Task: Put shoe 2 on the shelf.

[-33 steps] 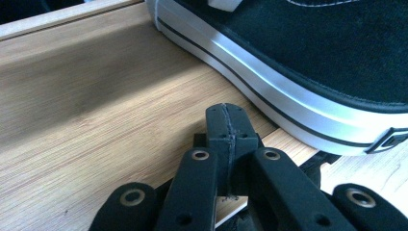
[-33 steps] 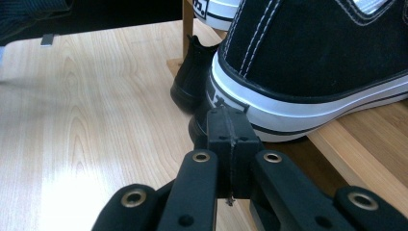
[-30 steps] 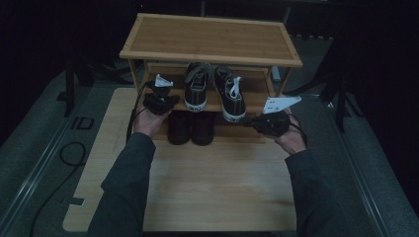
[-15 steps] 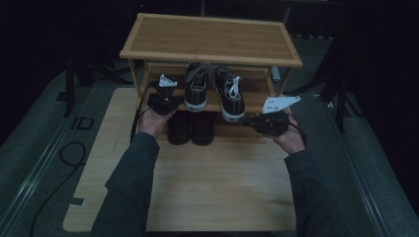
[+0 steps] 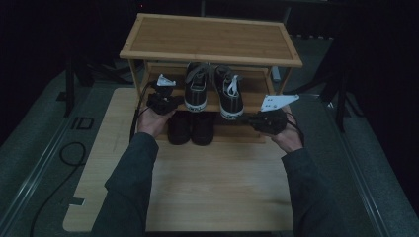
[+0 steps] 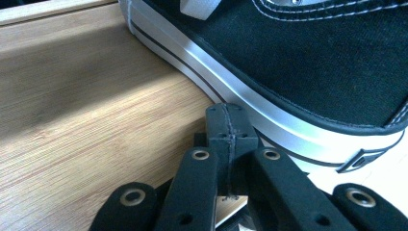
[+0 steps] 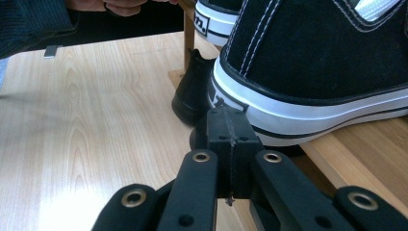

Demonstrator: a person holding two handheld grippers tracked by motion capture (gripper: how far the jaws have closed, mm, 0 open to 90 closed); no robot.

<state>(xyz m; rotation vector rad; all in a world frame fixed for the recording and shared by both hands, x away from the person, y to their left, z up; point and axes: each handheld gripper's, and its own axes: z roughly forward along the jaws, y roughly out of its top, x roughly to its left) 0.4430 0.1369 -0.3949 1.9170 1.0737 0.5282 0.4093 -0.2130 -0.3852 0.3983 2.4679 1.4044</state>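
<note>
The 2 sneakers [image 5: 213,89] sit side by side on the rack's middle shelf [image 5: 252,98], heels at its front edge. Left tongs [image 6: 225,127] and right tongs [image 7: 227,130] are pressed together, empty. Canvas looks light and floppy; the stiff rubber heel offers a firmer hold.

The left gripper [image 6: 225,126] has matt black plastic jaws with a fine grainy surface and small shiny metal rivets. Just beside its tips, the left sneaker [image 6: 308,62] shows black woven canvas, white stitching and a smooth, slightly glossy white rubber edge. Under it, the shelf [image 6: 86,110] is light wood with a fine straight grain and a soft satin finish. Beyond the tips of the right gripper [image 7: 226,126], the dark boot [image 7: 192,96] looks smooth and matt.
</note>
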